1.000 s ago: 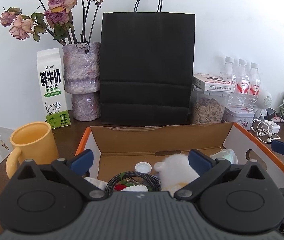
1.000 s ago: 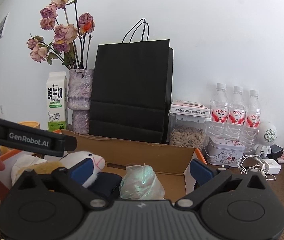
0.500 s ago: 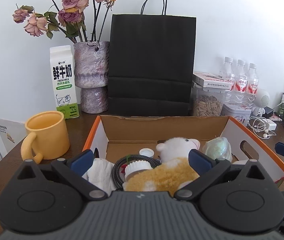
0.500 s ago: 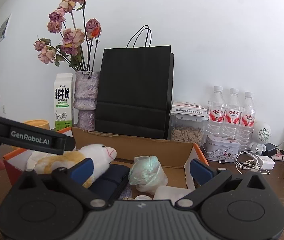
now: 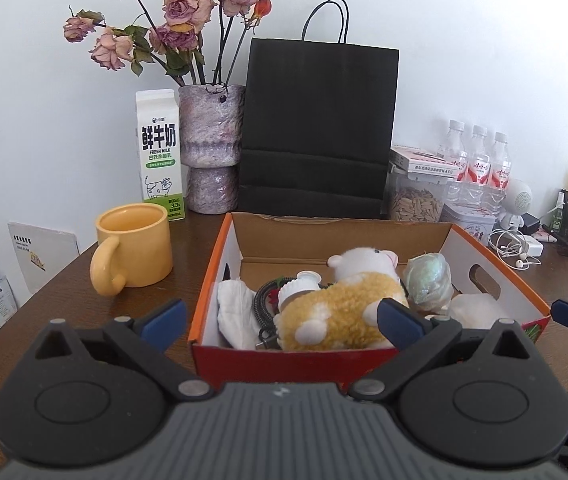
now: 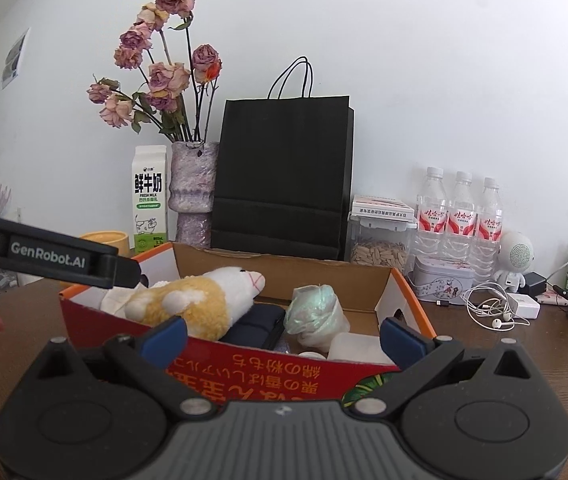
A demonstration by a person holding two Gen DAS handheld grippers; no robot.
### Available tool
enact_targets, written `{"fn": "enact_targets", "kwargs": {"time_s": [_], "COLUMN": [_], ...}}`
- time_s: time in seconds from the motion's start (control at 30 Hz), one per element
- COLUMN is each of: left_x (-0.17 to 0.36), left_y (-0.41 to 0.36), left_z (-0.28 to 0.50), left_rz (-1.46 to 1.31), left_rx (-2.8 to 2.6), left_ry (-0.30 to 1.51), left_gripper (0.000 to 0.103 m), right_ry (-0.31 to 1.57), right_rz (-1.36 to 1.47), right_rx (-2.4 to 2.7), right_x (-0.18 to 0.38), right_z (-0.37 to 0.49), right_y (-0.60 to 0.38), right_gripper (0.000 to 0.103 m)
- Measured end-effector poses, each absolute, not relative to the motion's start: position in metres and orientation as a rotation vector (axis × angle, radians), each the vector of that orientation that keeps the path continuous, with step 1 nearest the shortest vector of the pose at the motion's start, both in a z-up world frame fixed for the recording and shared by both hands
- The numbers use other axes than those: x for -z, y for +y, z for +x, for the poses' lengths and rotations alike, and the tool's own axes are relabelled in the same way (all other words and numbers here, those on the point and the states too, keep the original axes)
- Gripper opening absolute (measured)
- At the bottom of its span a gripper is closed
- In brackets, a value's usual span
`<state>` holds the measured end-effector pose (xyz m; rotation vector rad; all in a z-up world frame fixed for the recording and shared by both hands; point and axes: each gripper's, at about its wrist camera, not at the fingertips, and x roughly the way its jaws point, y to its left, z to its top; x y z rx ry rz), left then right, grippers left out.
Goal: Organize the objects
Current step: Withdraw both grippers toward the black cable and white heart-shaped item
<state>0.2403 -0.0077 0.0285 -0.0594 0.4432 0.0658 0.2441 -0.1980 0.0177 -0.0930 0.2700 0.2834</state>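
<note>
A: What do my left tongs show?

B: The left gripper (image 5: 280,318) has its blue-tipped fingers spread wide and holds nothing. Straight ahead, just past the fingertips, sits an open cardboard box (image 5: 284,354) with a red front wall and orange rim.

A: What is inside it?

B: A yellow and white plush toy (image 5: 340,306) lies across the middle, head pointing away to the right. Left of it I see a white cloth (image 5: 236,312) and a dark coiled cable (image 5: 262,304). Right of it is a pale green wrapped bundle (image 5: 428,280).

A: And outside the box?

B: A yellow mug (image 5: 134,252) stands ahead to the left of the fingers, on the brown table (image 5: 188,232). A milk carton (image 5: 160,152), a vase of dried roses (image 5: 212,148) and a black paper bag (image 5: 316,128) stand behind, against the wall.

A: My right tongs?

B: The right gripper (image 6: 282,338) is also wide apart and empty, facing the same box's red front wall. A dark pouch (image 6: 254,326) lies beside the toy. The other gripper's black arm crosses in from the left.
</note>
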Motion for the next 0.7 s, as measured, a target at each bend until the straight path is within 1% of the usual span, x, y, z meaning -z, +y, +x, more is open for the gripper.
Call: {"fn": "enact_targets", "kwargs": {"time_s": [0.23,0.7], "left_x": [-0.019,0.01], "left_y": [0.008,0.033], "left_z": [0.212,0.178], "left_rz": [-0.044,-0.017], "left_rx": [-0.089,-0.106], "left_ry": [0.482,0.603], "left_gripper": [0.103,0.103], "right_ry": [0.324,0.522], "right_rz": [-0.112,-0.194], "right_rx": [-0.318,-0.413], "right_x": [-0.012,0.014], "right_z": [0.221,0.204], "right_y": [-0.189,-0.158], "right_gripper": [0.103,0.103]}}
